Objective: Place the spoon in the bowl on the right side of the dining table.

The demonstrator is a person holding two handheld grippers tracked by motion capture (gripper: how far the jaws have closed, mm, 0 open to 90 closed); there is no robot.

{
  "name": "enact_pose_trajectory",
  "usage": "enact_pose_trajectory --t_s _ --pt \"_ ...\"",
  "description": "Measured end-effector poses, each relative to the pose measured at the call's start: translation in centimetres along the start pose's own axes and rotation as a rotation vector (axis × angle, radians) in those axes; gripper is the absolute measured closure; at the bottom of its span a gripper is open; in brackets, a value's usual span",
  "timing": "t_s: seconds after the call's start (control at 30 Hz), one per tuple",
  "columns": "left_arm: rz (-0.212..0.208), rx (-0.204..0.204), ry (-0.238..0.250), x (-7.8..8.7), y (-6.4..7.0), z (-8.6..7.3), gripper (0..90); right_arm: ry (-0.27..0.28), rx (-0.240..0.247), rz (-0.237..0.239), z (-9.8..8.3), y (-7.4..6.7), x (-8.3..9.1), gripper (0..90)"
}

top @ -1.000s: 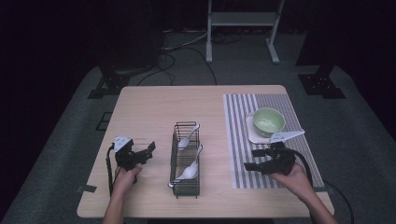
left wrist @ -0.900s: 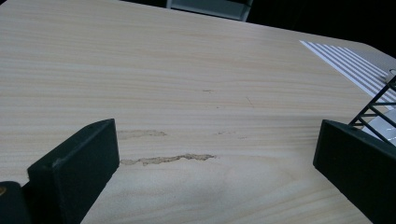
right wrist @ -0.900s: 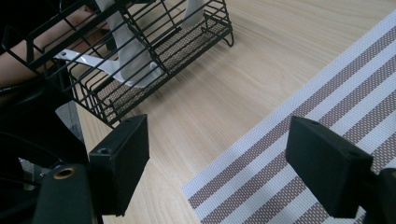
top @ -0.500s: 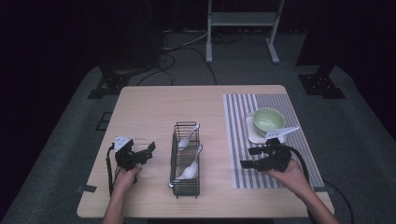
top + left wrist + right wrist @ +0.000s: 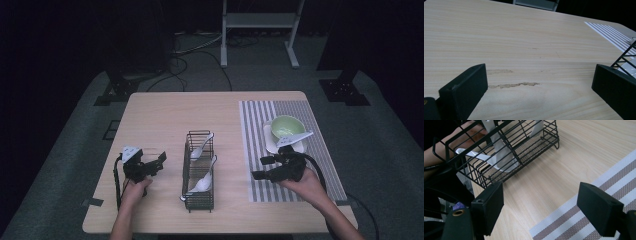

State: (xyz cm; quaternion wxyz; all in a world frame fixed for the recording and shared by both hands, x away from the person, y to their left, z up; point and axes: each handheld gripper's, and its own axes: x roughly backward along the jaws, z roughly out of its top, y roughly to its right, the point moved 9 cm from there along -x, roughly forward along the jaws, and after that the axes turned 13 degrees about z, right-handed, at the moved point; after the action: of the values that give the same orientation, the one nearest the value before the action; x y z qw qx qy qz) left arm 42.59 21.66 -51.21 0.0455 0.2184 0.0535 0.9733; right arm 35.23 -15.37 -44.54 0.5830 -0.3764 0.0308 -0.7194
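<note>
A black wire basket stands mid-table with two white spoons in it. My left gripper rests open left of the basket, jaws wide apart over bare wood, nothing between them. My right gripper is open at the left edge of the striped placemat, pointing toward the basket. A green bowl sits on a white plate on the mat behind the right gripper.
The wooden table has free room at the back and left. A metal stand and cables lie on the dark floor beyond. The basket's corner shows by the left gripper's right jaw.
My right gripper has moved left, from the middle of the placemat to its left edge, toward the basket. The left gripper has stayed put.
</note>
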Motion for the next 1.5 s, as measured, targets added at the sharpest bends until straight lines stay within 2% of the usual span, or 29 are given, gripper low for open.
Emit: enact_pose_trajectory --t_s 0.33,1.0,1.5 --pt "-0.002 0.001 0.002 0.0 0.0 0.0 0.0 -0.038 0.018 0.008 0.9 -0.8 -0.8 19.2" --pt "-0.004 0.006 0.001 0.0 0.0 0.0 0.0 -0.059 0.033 0.036 2.3 -1.6 -1.3 17.9" --pt "-0.004 0.003 0.001 0.0 0.0 0.0 0.0 -0.101 0.040 0.057 3.1 -2.3 -2.3 17.8"
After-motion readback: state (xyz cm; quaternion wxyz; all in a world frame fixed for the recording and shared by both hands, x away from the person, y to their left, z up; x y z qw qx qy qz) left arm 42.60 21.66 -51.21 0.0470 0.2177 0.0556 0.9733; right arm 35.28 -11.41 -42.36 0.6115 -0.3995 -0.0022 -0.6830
